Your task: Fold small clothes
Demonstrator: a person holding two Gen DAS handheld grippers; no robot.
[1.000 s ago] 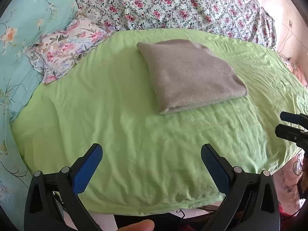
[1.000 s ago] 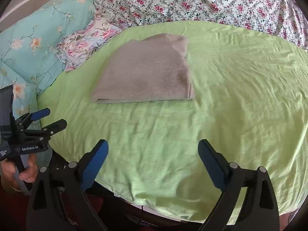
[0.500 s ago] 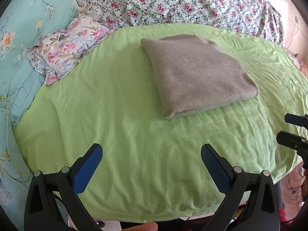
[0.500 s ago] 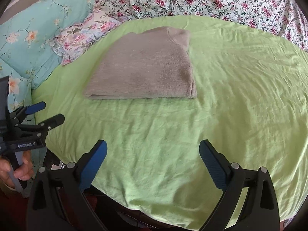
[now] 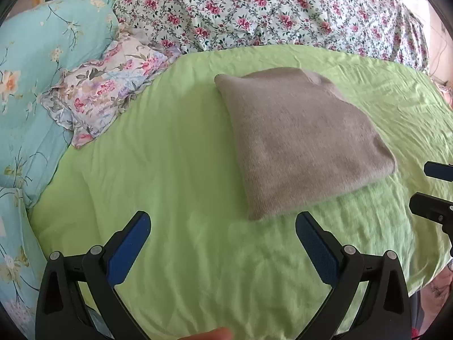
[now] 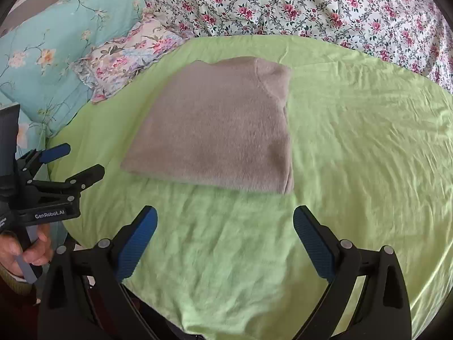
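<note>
A grey knit garment (image 5: pixel 300 144) lies folded into a flat rectangle on the green sheet (image 5: pixel 175 170); it also shows in the right wrist view (image 6: pixel 218 130). My left gripper (image 5: pixel 223 221) is open and empty, hovering over the sheet just short of the garment's near corner. My right gripper (image 6: pixel 225 216) is open and empty, just short of the garment's near edge. The left gripper also shows at the left edge of the right wrist view (image 6: pixel 76 160), and the right gripper's fingers (image 5: pixel 433 189) show at the right edge of the left wrist view.
A small floral pillow (image 5: pixel 107 90) lies left of the garment, against a turquoise floral quilt (image 5: pixel 34 79). A pink-flowered cover (image 5: pixel 269 11) runs along the back. The sheet's front edge (image 6: pixel 226 320) drops off below the grippers.
Both grippers have moved forward toward the garment, which now looks larger and nearer. Both jaws stay open. The garment has not moved.
</note>
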